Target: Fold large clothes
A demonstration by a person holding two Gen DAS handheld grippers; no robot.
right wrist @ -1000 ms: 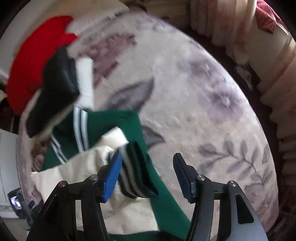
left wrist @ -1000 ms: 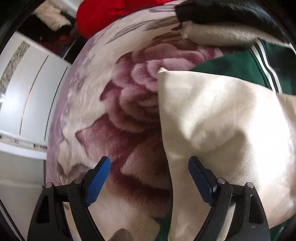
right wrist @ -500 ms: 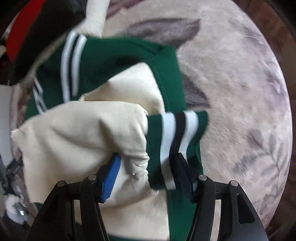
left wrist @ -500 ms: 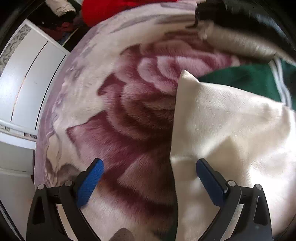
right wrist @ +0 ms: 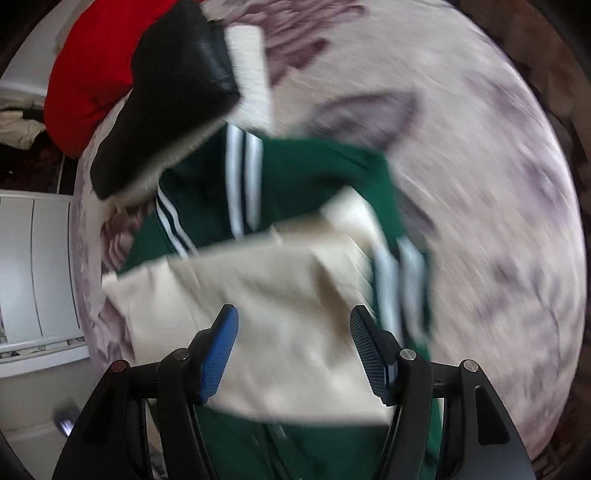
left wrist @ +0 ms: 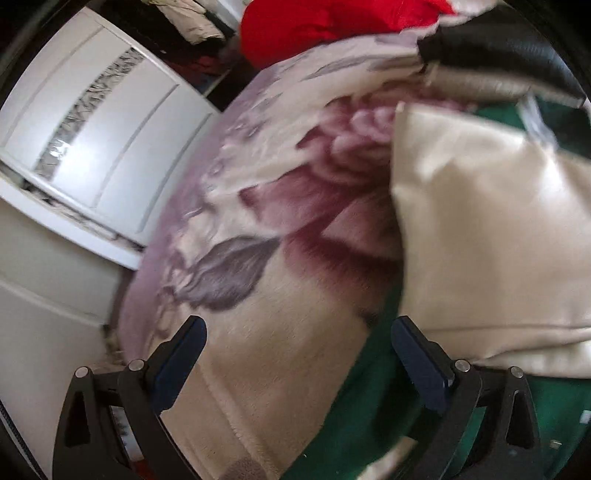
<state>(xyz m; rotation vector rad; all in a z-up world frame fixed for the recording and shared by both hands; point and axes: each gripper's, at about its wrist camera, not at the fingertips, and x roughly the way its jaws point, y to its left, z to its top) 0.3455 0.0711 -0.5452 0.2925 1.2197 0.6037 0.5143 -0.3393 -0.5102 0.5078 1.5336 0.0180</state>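
Floral blanket (right wrist: 480,184); white cabinet (left wrist: 92,122) beside bed; clutter (left wrist: 199,22) behind.

1 green jacket (right wrist: 317,166) with cream sleeves lies on 1 floral blanket (right wrist: 480,192). Its striped trim shows in 3 places: 2 white-striped bands near the top and 1 striped cuff (right wrist: 402,284). Beyond it sit 1 black garment (right wrist: 177,92) with pale lining and 1 red garment (right wrist: 85,85). 1 white cabinet (left wrist: 96,129) stands beside the bed. 2 grippers appear, 1 per view, each with 2 blue-padded fingers.
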